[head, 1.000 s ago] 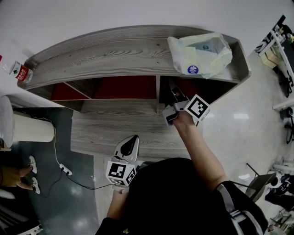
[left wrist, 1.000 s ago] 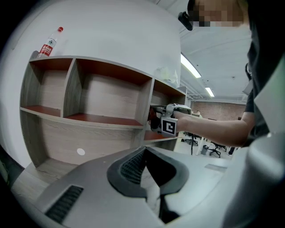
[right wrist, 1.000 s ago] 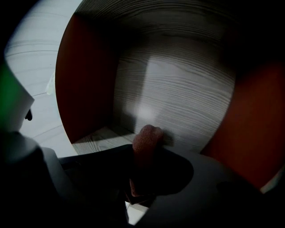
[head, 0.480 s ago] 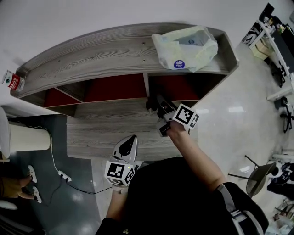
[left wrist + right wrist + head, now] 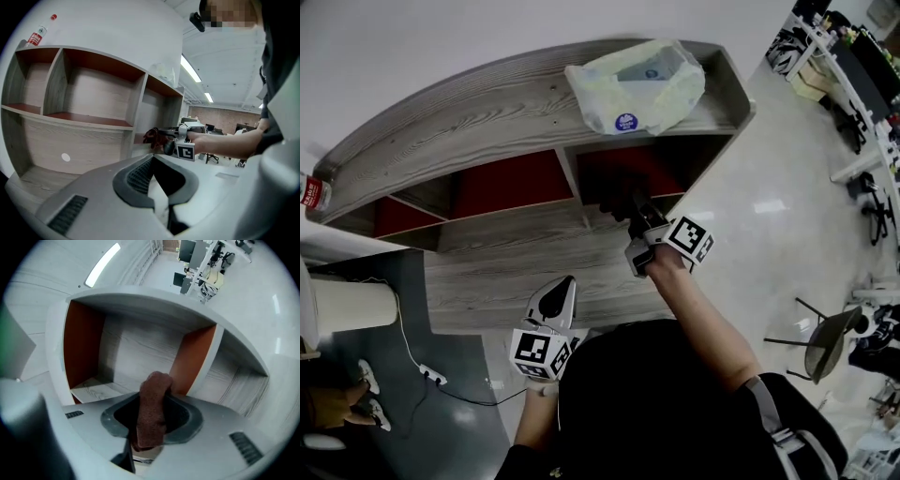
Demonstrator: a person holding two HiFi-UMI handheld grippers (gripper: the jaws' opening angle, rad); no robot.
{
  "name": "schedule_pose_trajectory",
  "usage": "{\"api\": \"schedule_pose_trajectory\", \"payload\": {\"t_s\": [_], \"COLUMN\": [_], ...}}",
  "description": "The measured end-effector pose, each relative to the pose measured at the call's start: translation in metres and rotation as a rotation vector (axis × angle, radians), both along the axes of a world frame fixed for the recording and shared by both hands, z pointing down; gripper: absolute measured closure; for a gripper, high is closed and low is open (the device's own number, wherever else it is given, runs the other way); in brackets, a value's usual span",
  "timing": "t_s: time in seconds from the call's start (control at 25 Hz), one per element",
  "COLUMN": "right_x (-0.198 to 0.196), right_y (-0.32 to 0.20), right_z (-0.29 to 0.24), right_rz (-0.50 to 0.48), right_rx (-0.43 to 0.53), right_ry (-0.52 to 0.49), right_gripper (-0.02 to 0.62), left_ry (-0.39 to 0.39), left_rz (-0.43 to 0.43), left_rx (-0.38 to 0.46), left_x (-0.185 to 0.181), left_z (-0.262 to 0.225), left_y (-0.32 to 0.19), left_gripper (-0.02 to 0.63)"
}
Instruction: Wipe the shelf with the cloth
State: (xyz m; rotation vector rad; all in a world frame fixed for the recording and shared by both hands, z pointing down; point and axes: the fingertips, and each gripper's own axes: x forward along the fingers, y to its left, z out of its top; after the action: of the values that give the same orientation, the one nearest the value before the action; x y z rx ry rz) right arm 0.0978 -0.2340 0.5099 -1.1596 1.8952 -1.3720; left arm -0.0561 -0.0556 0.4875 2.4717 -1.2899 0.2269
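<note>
Clearly, the nubby rust-brown cloth (image 5: 152, 411), a folded strip, sits clamped between the right gripper's (image 5: 630, 206) jaws before the grey wood-grain shelf's (image 5: 487, 122) red-sided compartment, while the left gripper's (image 5: 565, 283) jaws meet empty.

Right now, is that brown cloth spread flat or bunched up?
Bunched up. The cloth sticks up as a narrow wad, pinched between the right gripper's jaws, not laid flat.
</note>
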Motion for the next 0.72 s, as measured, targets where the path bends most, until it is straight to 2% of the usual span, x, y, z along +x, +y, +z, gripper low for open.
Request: {"api": "schedule_pose_trajectory", "payload": {"t_s": [0.32,0.72], "right_x": [0.063,0.104], "right_y": [-0.003,-0.010], "right_z": [0.008,0.004], "right_rz": [0.134,0.224], "right_rx": [-0.033,-0.023], "right_ry": [-0.074,-0.106], "right_gripper": [0.482,0.479], "left_ry": [0.000,-0.001], "left_rz": [0.055,0.063], "left_rx": [-0.002,-0.006], "left_x": [0.020,0.025], "left_z": [0.001,0.002], "left_y": [-0.002,-0.002], "left_gripper": [0.598,0.598]}}
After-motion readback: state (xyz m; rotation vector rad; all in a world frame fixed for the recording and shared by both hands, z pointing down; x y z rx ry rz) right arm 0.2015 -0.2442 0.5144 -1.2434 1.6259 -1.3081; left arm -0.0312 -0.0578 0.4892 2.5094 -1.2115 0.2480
